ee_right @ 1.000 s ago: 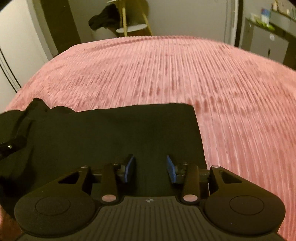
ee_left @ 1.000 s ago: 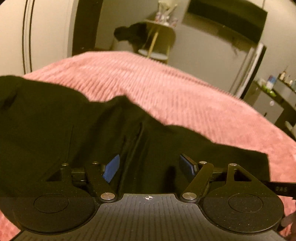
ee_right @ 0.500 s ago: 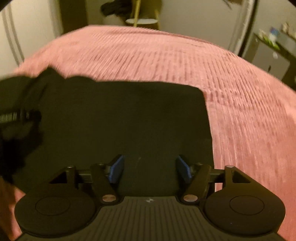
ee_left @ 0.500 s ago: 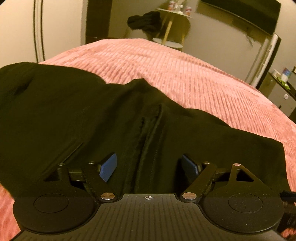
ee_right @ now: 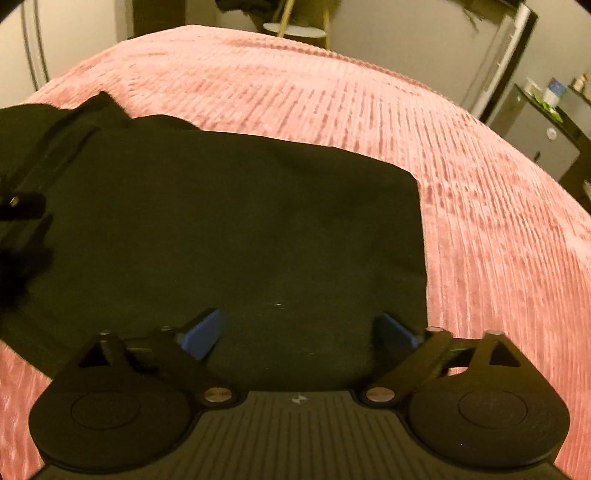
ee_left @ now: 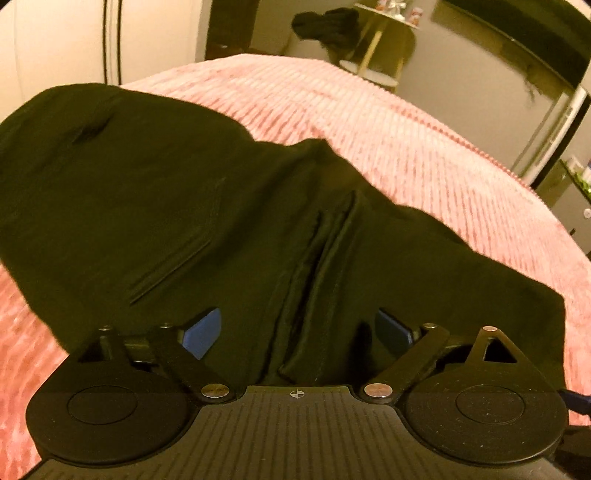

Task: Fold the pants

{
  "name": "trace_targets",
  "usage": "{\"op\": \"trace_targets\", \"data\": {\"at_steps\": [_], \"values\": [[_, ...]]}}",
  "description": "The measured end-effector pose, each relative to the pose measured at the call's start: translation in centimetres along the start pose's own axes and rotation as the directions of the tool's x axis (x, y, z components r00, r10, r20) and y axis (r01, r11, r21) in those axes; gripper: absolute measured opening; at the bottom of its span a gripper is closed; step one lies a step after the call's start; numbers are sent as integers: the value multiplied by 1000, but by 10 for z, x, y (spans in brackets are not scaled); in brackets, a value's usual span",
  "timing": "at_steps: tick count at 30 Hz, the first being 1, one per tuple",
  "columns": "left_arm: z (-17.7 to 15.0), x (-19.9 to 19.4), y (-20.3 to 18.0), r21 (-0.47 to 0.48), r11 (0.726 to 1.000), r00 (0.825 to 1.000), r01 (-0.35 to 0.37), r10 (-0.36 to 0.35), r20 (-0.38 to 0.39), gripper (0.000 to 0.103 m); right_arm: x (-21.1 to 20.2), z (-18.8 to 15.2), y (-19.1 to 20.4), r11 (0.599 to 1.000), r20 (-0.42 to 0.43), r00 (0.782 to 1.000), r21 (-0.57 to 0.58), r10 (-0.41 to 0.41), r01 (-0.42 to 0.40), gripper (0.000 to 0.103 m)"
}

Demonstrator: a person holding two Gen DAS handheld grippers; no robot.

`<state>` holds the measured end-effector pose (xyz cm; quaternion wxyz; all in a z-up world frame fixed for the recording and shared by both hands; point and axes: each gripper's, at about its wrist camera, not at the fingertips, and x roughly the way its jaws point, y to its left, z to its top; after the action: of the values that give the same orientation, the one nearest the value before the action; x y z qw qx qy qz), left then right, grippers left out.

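Black pants (ee_left: 155, 206) lie on a pink ribbed bedspread (ee_left: 424, 155). In the left wrist view the fly seam (ee_left: 317, 266) runs up the middle of the cloth. My left gripper (ee_left: 297, 332) is open and empty just over the cloth near the fly. In the right wrist view a flat, straight-edged part of the pants (ee_right: 240, 221) fills the near bed. My right gripper (ee_right: 299, 332) is open wide and empty over its near edge. The left gripper's black body (ee_right: 18, 206) shows at the left edge of that view.
The pink bedspread (ee_right: 406, 110) stretches far and right of the pants. Past the bed stand a small round side table (ee_left: 373, 70) with dark clothes (ee_left: 325, 26) on it, a wall, and a cabinet (ee_right: 543, 136) at the right.
Both grippers have moved in closer over the pants. The right gripper's jaws have opened wider. The pants now fill more of each view.
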<state>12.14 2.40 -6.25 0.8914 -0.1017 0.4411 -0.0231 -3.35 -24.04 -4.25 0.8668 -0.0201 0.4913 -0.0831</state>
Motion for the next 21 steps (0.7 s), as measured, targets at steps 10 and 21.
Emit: {"op": "trace_targets", "data": {"at_steps": [10, 21], "values": [[-5, 5, -12, 50, 998, 999, -36, 37, -29, 96, -2, -1, -6, 999, 17, 999, 38, 28, -28, 99], [22, -36, 42, -245, 969, 986, 22, 19, 164, 96, -24, -8, -27, 946, 225, 935, 113, 274, -305, 87]]}}
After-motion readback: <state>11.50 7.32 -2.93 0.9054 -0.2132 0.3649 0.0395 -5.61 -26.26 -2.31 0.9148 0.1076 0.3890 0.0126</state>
